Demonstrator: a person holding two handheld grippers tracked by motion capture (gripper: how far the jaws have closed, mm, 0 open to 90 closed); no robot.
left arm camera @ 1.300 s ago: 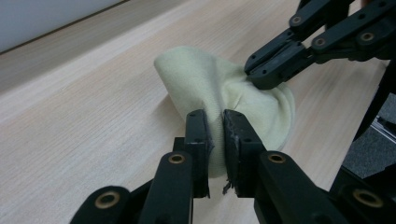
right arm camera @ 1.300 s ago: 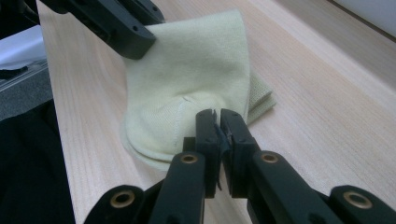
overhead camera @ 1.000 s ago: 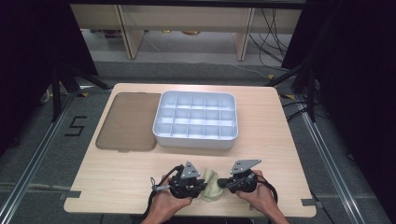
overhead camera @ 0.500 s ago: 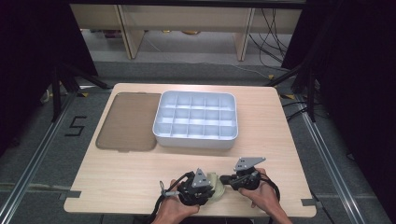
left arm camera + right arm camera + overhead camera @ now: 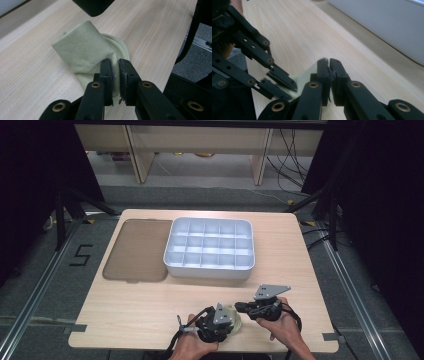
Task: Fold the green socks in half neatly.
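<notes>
- The pale green ribbed cloth sock [image 5: 92, 52] lies folded near the front edge of the light wooden surface [image 5: 150, 305], between the person's two hands in the high view [image 5: 232, 320], well in front of the white plastic compartment tray [image 5: 210, 246].
- The left tongs [image 5: 115, 72], in front of the tray and a little left of its middle, are closed almost fully, pinching a lower edge of the sock between the black jaws; the rest of the sock spreads out flat on the surface beyond them.
- The right tongs [image 5: 329, 72], in front of the tray's right half, are likewise nearly closed, with a thin corner of the sock caught between the jaws.
- In the right gripper view the left tongs [image 5: 279, 82] sit just beside the right ones, their tips on the same sock [image 5: 308, 72].
- Both hands rest low at the front edge, the left hand [image 5: 192, 347] and right hand [image 5: 282, 327] close together.
- Farther back stands the tray, its grid of cells open upward.
- Touching the tray's left side lies a flat brown translucent rectangular lid [image 5: 137, 250].
</notes>
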